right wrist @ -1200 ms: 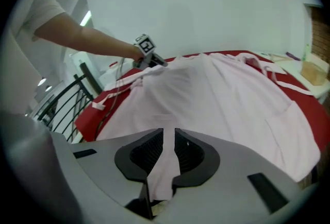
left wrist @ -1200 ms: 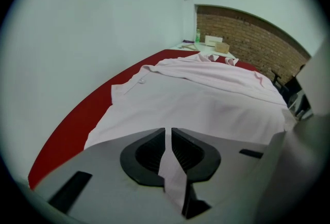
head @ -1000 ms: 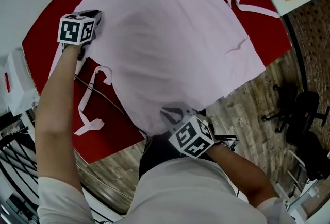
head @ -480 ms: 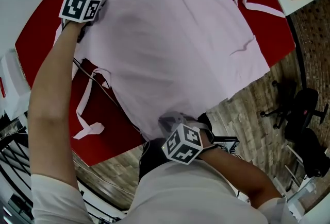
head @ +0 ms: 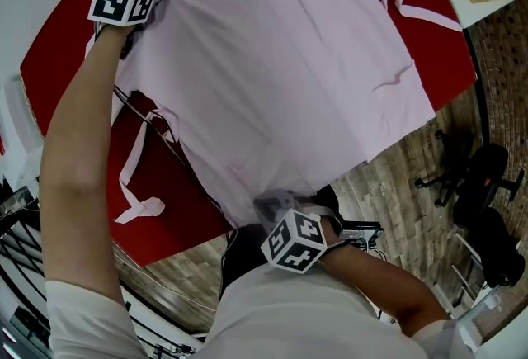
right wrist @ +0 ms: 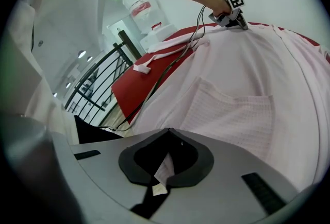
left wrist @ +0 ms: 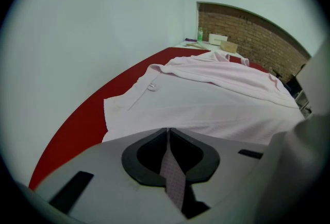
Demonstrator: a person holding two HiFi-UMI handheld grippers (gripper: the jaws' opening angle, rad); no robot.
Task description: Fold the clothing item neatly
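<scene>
Clamping both tongs on the shirt [head: 272, 60] right now.

Left tongs [left wrist: 168, 133]: jaws have just been closing and are now almost together, pinching a thin strip of pink cloth. They are gripping the shirt's edge at 10 o'clock in the head view.

Right tongs [right wrist: 166, 134]: jaws have just been closing too and are now fully together, biting a fold of hem at 6 o'clock, right in front of the person.

Shirt is lying spread open over the red desk [head: 177, 192], running from 6 up to 12. It is overhanging the desk edge around 4–5, with a loose tie [head: 139, 207] trailing out at 8.

Changing versus a second ago:
- Left tongs are sitting further out toward 10–11.
- Right tongs are sitting closer to the person on the hem.
- Both were wider open then.

So this is the switch from reaching to holding.

Meaning for the task: my read is the pickup is finishing and no fold is made yet, since the shirt is still one open layer. Both grips are sitting along the same edge, 6 through 10, so the likely next step is lifting that edge and carrying it across toward 3.

Watching the left grip: only a narrow strip is in there, so it may be slipping under pull. The tie could be dragging along and messing up the fold line.
</scene>
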